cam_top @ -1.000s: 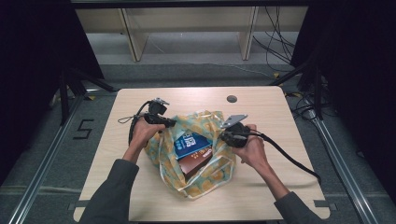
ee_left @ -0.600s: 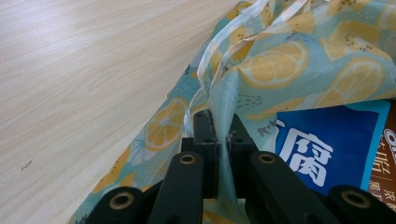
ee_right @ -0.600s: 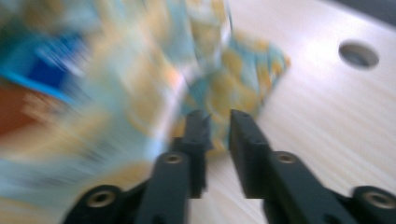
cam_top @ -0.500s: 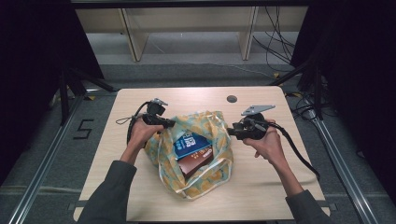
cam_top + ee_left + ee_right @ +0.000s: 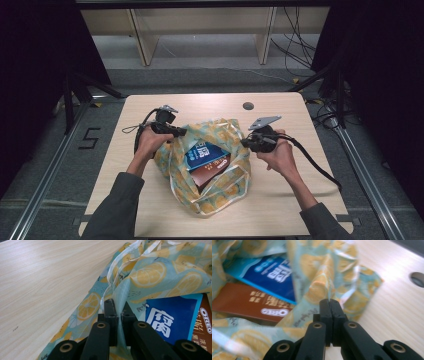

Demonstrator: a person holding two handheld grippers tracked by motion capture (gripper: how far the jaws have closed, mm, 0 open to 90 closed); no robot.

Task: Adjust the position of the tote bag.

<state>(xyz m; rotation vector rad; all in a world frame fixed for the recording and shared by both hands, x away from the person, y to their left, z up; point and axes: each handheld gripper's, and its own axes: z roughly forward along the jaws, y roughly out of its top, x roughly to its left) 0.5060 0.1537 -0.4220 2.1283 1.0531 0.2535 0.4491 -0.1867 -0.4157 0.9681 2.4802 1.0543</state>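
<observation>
Lemon-print bag (image 5: pixel 212 170), light blue with orange slices, lying mid-counter (image 5: pixel 150 107) with its mouth held open; inside it, a blue packet (image 5: pixel 202 154) above a brown Oreo box (image 5: pixel 212 171), the two touching. Left hand-held gripper (image 5: pixel 181 132) at the bag's left rim, jaws pinching a fold of the bag's fabric; right hand-held gripper (image 5: pixel 245 142) at the bag's right rim, jaws pressed together on the fabric edge there. Small dark round hole (image 5: pixel 248 106) in the counter beyond the bag, well apart from it.
</observation>
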